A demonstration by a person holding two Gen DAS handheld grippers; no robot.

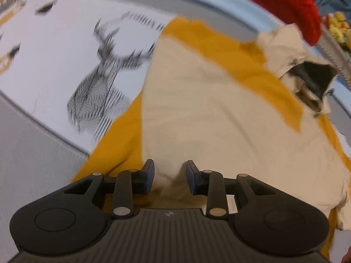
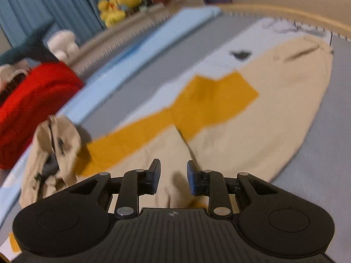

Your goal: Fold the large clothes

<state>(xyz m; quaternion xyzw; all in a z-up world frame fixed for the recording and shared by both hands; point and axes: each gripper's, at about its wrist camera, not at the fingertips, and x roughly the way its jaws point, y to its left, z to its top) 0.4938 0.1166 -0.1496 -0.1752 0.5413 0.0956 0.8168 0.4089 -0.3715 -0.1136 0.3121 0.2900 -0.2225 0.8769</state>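
A large beige and mustard-yellow garment lies spread on the bed; it also shows in the right wrist view. My left gripper is open, its fingers standing either side of a bunched beige fold at the garment's near edge. My right gripper is open too, with a beige fold between its fingers. The other gripper, wrapped in beige cloth, shows at the right in the left wrist view and at the left in the right wrist view. Both views are motion-blurred.
A white sheet with a black deer print lies under the garment. A red garment is piled at the bed's edge, near a light blue cover. Yellow plush toys sit on a ledge by blue curtains.
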